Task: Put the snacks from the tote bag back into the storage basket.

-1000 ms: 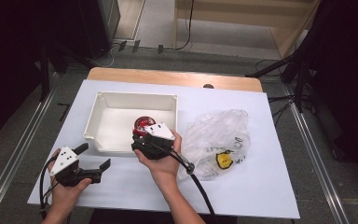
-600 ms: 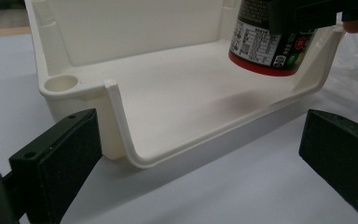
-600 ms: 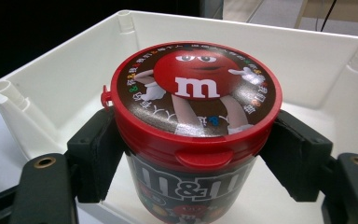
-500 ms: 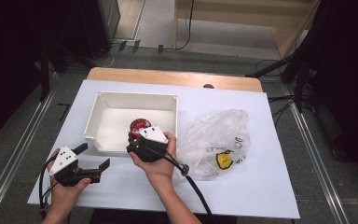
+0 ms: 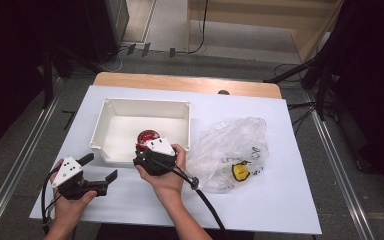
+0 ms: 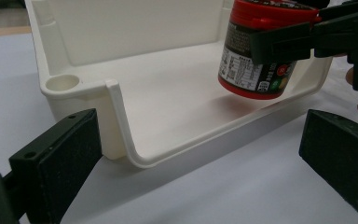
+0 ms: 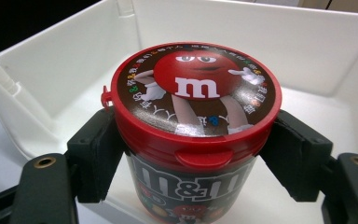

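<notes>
Nearest the person, the left tool (image 5: 99, 176) rests low on the white surface (image 5: 260, 205), its jaws spread wide with nothing between them, pointing at the near wall of the white bin (image 5: 111, 111). Just beyond, the right tool (image 5: 147, 150) clamps the red-lidded candy jar (image 7: 196, 126) below its lid, holding it upright just above the bin's floor by the near wall. Right of the bin lies a crumpled clear plastic bag (image 5: 232, 145).

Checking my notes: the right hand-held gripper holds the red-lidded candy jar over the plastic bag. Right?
Not quite: the right hand-held gripper holds the candy jar over the white bin, as the right gripper view shows. The plastic bag lies beside it.
</notes>
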Motion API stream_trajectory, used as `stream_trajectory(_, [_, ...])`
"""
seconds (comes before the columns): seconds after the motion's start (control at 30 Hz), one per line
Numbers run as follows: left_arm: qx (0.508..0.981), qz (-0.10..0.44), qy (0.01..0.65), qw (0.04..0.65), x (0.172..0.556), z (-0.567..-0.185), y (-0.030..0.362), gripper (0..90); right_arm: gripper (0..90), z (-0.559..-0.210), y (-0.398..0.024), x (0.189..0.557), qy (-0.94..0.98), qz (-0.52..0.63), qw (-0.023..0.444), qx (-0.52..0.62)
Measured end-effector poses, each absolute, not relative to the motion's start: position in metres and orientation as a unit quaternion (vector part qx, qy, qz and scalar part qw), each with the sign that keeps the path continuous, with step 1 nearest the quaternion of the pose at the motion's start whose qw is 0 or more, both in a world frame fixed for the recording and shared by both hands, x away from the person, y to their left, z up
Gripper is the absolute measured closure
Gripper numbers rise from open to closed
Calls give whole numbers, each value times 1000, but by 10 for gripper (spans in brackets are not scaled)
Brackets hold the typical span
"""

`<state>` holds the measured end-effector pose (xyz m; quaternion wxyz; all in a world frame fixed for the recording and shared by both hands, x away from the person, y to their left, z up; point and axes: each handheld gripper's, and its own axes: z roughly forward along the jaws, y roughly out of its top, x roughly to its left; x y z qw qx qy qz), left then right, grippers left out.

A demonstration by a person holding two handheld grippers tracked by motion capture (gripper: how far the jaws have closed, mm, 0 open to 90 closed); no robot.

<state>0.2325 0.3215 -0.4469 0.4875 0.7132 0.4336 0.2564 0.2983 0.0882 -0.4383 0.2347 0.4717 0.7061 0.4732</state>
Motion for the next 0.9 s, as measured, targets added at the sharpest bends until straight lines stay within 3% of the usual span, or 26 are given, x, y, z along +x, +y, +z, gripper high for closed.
stream_trajectory(0.9, [714, 253, 433, 488, 233, -447, 322, 0, 261, -452, 94, 306, 709, 455, 243, 480])
